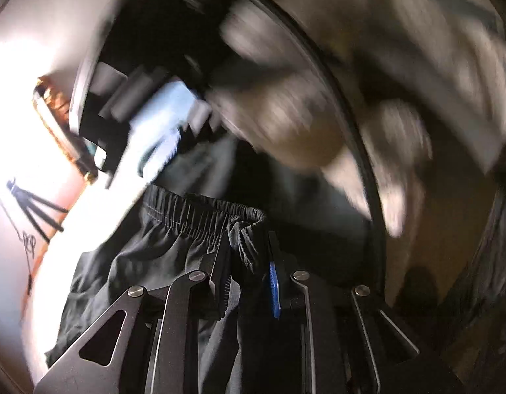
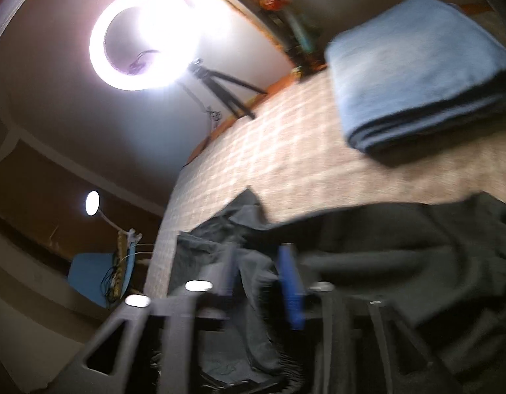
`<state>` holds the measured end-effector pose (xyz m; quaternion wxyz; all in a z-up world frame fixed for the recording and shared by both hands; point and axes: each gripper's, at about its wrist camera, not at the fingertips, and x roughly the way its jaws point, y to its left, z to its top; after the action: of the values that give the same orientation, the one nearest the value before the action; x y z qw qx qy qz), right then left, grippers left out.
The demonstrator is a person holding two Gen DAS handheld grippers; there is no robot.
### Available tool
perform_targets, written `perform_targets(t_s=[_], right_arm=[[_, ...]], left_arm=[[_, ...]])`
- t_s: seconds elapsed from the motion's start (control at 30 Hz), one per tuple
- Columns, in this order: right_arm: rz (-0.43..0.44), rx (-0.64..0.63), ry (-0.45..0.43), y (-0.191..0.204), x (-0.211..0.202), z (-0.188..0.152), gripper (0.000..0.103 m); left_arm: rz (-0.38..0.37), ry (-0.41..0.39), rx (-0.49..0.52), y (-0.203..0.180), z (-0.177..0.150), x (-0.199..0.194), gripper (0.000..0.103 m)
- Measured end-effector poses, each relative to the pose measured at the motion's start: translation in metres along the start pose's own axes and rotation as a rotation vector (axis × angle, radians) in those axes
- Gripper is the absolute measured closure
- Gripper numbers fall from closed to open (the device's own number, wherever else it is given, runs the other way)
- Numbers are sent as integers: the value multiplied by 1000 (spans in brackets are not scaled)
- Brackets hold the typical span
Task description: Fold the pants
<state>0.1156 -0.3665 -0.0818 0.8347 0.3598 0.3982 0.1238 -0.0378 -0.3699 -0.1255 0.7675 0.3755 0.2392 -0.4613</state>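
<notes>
The black pants [image 1: 174, 239] have an elastic waistband. My left gripper [image 1: 249, 262] is shut on a bunched end of that waistband and holds it up. In the right wrist view the pants [image 2: 400, 239] hang dark over the patterned bed cover. My right gripper [image 2: 257, 262] is shut on a fold of the dark fabric between its blue pads [image 2: 290, 282]. Both views are blurred by motion. The other gripper shows blurred at the upper left of the left wrist view [image 1: 147, 105].
A folded blue towel [image 2: 417, 72] lies on the beige checked bed cover [image 2: 285, 151] at the upper right. A bright ring light [image 2: 144, 36] on a tripod [image 2: 226, 92] stands beyond the bed's far edge. A small lamp [image 2: 92, 203] and a blue chair [image 2: 98, 275] are on the left.
</notes>
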Motion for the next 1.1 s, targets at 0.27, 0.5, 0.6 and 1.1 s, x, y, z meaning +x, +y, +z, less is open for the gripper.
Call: perform_targets(t_s=[0.27,0.5,0.6,1.1], right_arm=[[-51,44,32,-35,-31,-29,45],[56,118,63,-45,-38,-51,33],[93,148,73,-48,-33,-52,32],[12,87,106,-33,-8,-51,86]], left_arm=[[45,-13,75,-24,-12,2,86],[51,-94,-49,-18,-5,-23,86],[56,-99,-38,-23,-2,-23,86],[60,-107,43,-62,11,-37,80]])
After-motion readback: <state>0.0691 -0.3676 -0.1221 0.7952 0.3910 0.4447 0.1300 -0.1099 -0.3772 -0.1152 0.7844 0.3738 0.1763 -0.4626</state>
